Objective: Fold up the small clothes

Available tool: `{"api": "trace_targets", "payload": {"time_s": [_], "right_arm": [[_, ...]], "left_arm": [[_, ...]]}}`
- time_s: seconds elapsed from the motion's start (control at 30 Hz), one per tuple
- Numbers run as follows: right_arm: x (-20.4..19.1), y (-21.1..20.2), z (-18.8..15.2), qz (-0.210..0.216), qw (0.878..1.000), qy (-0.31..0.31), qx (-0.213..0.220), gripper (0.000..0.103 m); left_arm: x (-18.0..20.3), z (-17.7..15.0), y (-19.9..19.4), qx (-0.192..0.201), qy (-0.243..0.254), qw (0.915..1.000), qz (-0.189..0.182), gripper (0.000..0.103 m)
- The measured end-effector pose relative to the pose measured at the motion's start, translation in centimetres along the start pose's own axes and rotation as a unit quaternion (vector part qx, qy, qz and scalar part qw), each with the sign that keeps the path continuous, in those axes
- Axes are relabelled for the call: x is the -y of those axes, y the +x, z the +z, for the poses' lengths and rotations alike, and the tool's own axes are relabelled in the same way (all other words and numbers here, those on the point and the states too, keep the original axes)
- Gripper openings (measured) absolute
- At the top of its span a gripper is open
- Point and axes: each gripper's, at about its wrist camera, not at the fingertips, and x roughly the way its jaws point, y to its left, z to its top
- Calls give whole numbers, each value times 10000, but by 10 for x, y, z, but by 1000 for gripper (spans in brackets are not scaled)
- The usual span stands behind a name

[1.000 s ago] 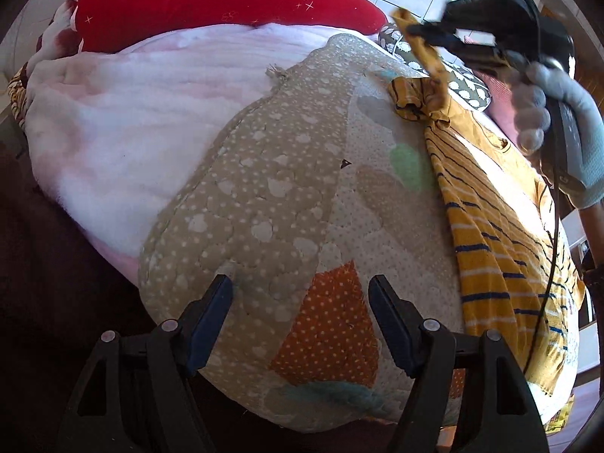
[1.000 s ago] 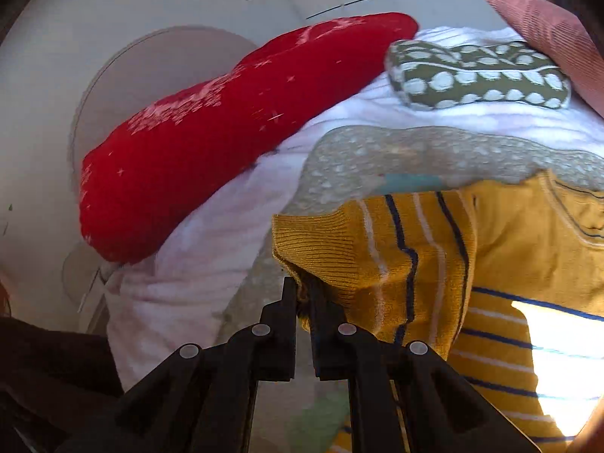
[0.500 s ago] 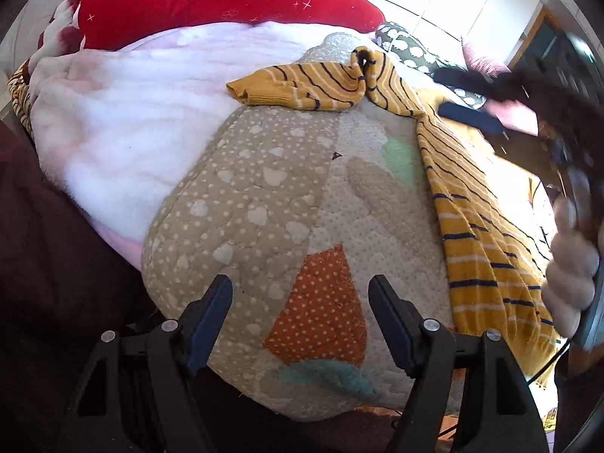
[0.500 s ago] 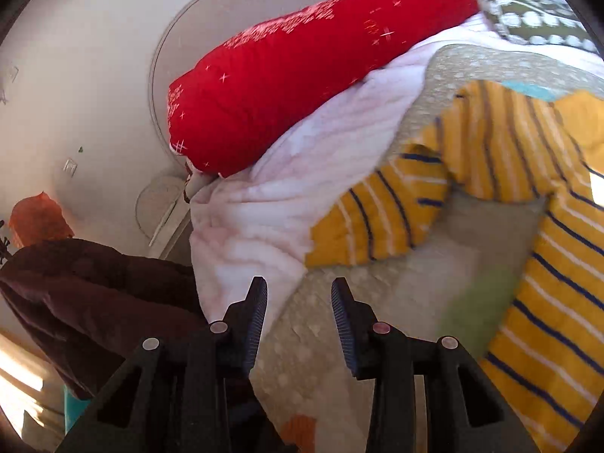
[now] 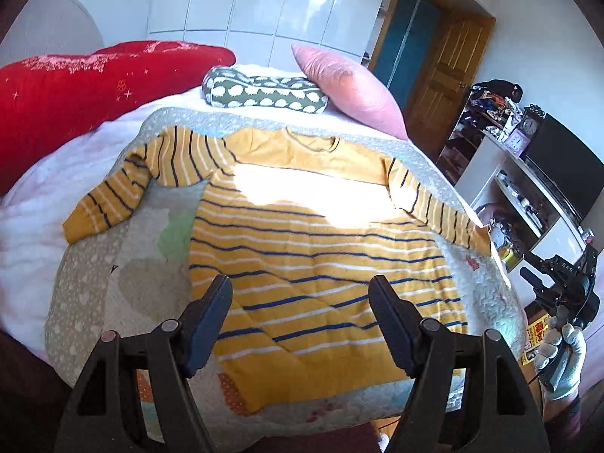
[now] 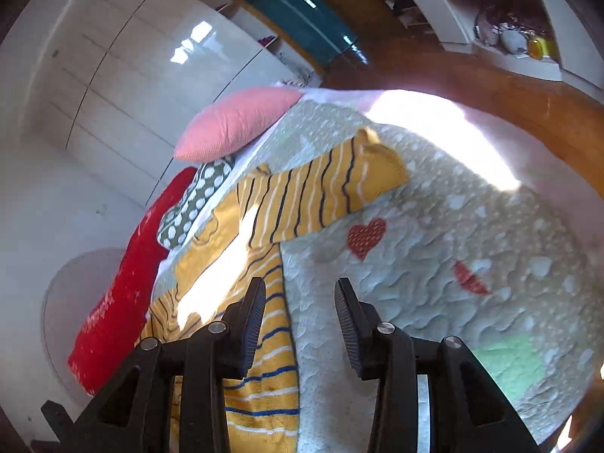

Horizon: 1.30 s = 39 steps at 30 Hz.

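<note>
A small yellow sweater (image 5: 321, 234) with blue and white stripes lies spread flat on a quilted mat (image 5: 124, 264), both sleeves out to the sides. My left gripper (image 5: 300, 290) is open and empty above the sweater's hem. My right gripper (image 6: 300, 294) is open and empty above the sweater's right edge (image 6: 264, 358), with the right sleeve (image 6: 324, 192) lying ahead of it. In the left wrist view the right gripper (image 5: 558, 283) is off the bed's right edge, held by a gloved hand.
A red pillow (image 5: 75, 83), a green patterned pillow (image 5: 264, 92) and a pink pillow (image 5: 351, 87) lie at the bed's head. White shelves (image 5: 528, 196) with clutter and a wooden door (image 5: 441, 75) stand to the right. The mat (image 6: 453, 264) extends right of the sweater.
The right gripper let go of the left sleeve, opened, and swung to the sweater's right side. The left gripper rose and turned over the hem. The sweater now lies spread flat.
</note>
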Motion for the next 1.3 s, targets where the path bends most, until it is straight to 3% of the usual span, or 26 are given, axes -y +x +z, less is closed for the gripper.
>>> {"api": "trace_targets", "payload": {"time_s": [0.1,0.17,0.27,0.37,0.47,0.57,0.7,0.87,1.0,1.1,1.23,1.27,1.3], "right_arm": [[-38,-21,19,393,9978,-373,393,44],[-78,-18,20,801,9932,-762,363,52],[-146,15,-14,1319,9808,-1433,-87,63],[-187,63,-75,1493,9660,-1942,-821,63],[-195,104,-128,1431,9552,-2078,-1544,63],[-174,123,-137,1322,9585,-1811,-1761,63],[-129,114,-103,1015,9761,-1257,-1450,63],[-57,80,-70,326,9926,-731,-918,63],[-10,72,-50,-95,9970,-291,-712,63],[13,72,-33,-185,9977,32,-652,63],[25,81,-18,-205,9978,131,-620,63],[26,84,-15,-233,9979,112,-602,63],[27,87,-12,-264,9978,116,-592,63]], "left_arm": [[-18,10,-28,414,-202,9980,430,74],[-46,13,-45,658,-497,9913,1026,78],[-95,2,-63,878,-863,9693,2131,82],[-138,-17,-59,628,-1157,9562,2615,82],[-158,-33,-45,189,-1412,9605,2391,82],[-150,-40,-37,49,-1315,9671,2176,82],[-117,-39,-22,0,-972,9776,1869,82],[-71,-45,15,-512,-533,9894,1247,83],[-59,-59,49,-1071,-592,9890,826,83],[-61,-70,69,-1395,-730,9857,604,82],[-55,-77,93,-1621,-546,9833,625,82],[-51,-76,95,-1612,-447,9834,709,78],[-47,-75,95,-1569,-348,9843,732,60]]}}
